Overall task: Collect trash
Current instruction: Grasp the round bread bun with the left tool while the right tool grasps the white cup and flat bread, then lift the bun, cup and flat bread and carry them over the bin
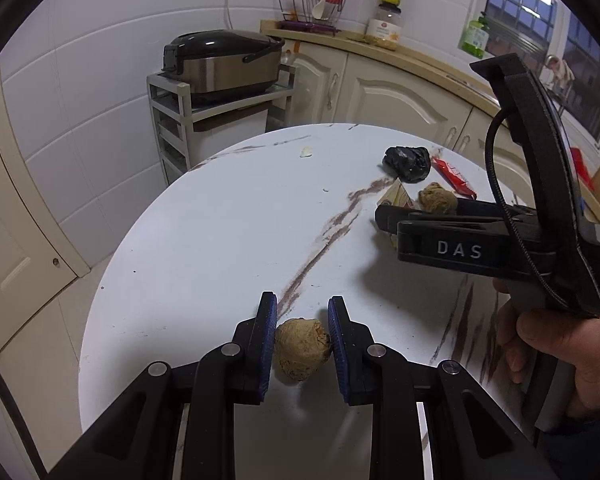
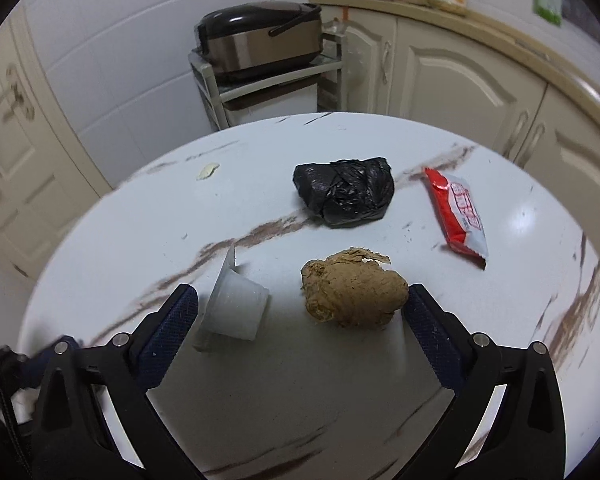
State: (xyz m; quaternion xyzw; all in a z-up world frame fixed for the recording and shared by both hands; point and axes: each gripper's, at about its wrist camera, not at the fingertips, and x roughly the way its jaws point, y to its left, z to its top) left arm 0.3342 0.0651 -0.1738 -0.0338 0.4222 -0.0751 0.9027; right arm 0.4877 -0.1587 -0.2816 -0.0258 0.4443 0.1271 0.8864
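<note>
Left wrist view: left hand-held gripper [image 1: 302, 326] clenches a brown paper wad [image 1: 302, 348]; right hand-held gripper [image 2: 300, 312] released around another wad [image 2: 354, 288], long axis crosswise.

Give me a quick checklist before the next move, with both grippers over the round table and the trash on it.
1. Left gripper has its brown paper wad between the pads: ok, both pads look to be touching it.
2. Wad lifted off the table: cannot tell.
3. Right gripper open wide enough: ok, jaws spread wide.
4. Right gripper brackets only one item: not ok, the second brown wad and the clear plastic cup both lie between its fingers.
5. Remaining trash in view: ok, black bag, red wrapper and a small pale scrap.
6. Bin location: cannot tell, none visible.
</note>
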